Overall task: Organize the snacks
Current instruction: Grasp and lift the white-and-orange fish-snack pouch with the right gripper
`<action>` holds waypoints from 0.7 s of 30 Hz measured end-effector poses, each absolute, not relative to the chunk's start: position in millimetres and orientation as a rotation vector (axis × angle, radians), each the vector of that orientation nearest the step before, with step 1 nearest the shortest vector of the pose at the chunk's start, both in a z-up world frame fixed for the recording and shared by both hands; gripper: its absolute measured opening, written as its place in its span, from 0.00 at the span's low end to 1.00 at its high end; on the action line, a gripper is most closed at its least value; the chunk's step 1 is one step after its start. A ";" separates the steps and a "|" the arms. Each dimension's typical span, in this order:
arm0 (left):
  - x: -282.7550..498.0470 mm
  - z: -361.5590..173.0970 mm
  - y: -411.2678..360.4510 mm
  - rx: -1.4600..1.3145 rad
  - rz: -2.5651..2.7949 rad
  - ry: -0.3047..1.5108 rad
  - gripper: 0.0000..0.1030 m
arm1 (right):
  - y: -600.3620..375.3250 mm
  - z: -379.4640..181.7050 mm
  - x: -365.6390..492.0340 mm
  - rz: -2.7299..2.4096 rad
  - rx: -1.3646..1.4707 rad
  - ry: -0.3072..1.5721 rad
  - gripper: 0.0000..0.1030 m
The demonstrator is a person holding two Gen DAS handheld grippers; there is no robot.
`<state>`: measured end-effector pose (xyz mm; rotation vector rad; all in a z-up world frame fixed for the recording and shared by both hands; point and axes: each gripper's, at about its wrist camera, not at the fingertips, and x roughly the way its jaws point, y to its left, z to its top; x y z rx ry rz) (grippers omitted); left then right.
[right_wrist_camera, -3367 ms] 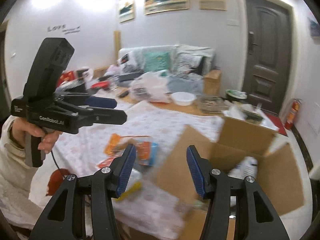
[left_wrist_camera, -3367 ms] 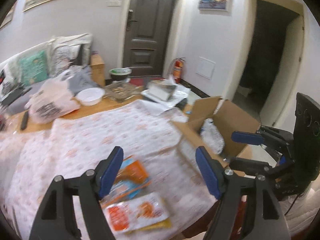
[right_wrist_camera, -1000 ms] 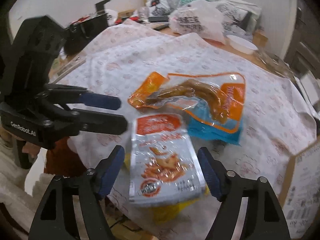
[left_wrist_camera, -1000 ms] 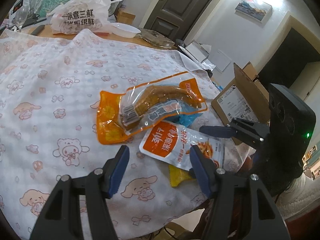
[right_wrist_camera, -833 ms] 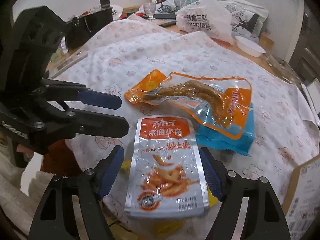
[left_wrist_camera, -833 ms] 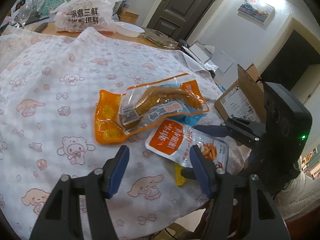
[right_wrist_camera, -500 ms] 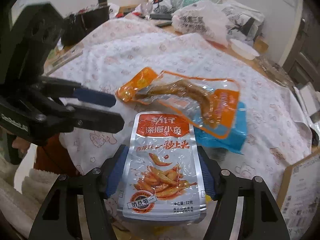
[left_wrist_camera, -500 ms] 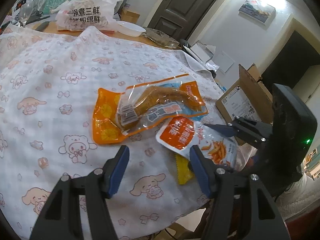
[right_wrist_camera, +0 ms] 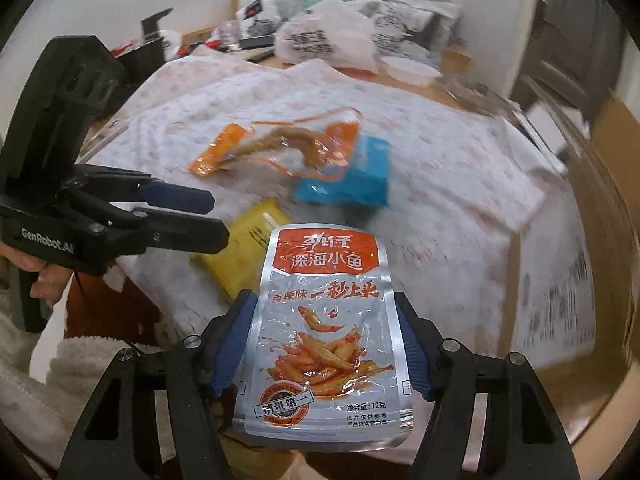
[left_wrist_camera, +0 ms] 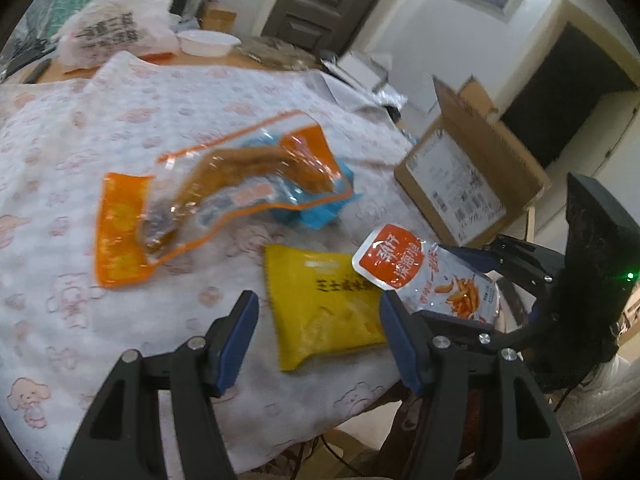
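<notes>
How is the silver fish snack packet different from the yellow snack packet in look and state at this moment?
The silver fish snack packet is silver with an orange top and a fish picture; the yellow snack packet is plain yellow with dark print. The silver one is gripped by the right gripper and lifted; the yellow one lies flat on the tablecloth, untouched, before the open left gripper. Both are sealed flat pouches.

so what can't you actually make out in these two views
- Inside of the cardboard box: left wrist view shows only its outer wall and flaps; in the right wrist view it is smeared by motion blur.
- Blue packet: largely covered by the clear orange packet, print blurred in both views.
- Yellow packet: its text is too blurred to read; in the right wrist view the silver fish snack packet covers part of it.
</notes>
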<state>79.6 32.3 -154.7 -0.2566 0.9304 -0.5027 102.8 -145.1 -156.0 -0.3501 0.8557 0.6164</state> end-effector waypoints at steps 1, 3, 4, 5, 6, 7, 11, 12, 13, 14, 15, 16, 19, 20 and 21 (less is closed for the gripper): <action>80.1 -155.0 27.4 -0.253 -0.511 0.937 0.58 | -149.8 -157.4 101.5 0.617 -0.333 0.860 0.62; 79.5 -154.4 21.2 -0.245 -0.515 0.943 0.58 | -157.5 -160.0 100.2 0.605 -0.303 0.867 0.62; 80.0 -152.2 17.4 -0.229 -0.514 0.942 0.58 | -162.0 -161.8 99.3 0.591 -0.289 0.870 0.62; 81.1 -149.6 14.7 -0.212 -0.510 0.936 0.58 | -164.6 -163.7 98.0 0.585 -0.281 0.876 0.62; 84.1 -146.3 11.1 -0.187 -0.501 0.930 0.60 | -167.6 -165.2 97.4 0.586 -0.273 0.881 0.62; 87.3 -144.0 7.4 -0.159 -0.494 0.929 0.61 | -171.0 -167.2 96.3 0.592 -0.258 0.891 0.62; 109.1 -144.6 -16.1 -0.046 -0.528 0.949 0.61 | -178.8 -173.0 93.8 0.597 -0.218 0.907 0.62; 113.6 -146.9 -21.0 -0.027 -0.544 0.955 0.61 | -180.1 -174.3 93.6 0.596 -0.211 0.910 0.62; 116.3 -147.5 -23.9 -0.004 -0.546 0.949 0.62 | -181.1 -175.2 92.7 0.596 -0.203 0.913 0.62; 119.2 -147.8 -26.2 0.014 -0.555 0.951 0.62 | -182.5 -175.5 91.1 0.608 -0.193 0.913 0.62; 121.1 -147.9 -26.5 0.013 -0.563 0.956 0.62 | -183.2 -175.6 89.1 0.622 -0.186 0.914 0.62; 123.5 -148.3 -26.6 0.011 -0.573 0.965 0.62 | -183.2 -176.0 86.4 0.637 -0.180 0.915 0.62; 126.4 -149.5 -30.2 0.042 -0.574 0.972 0.62 | -180.4 -178.3 80.7 0.645 -0.186 0.919 0.62; 127.1 -150.3 -32.5 0.056 -0.577 0.974 0.62 | -179.9 -178.3 77.8 0.648 -0.188 0.918 0.62; 127.2 -151.3 -34.1 0.067 -0.585 0.974 0.62 | -180.1 -178.0 75.7 0.652 -0.190 0.917 0.62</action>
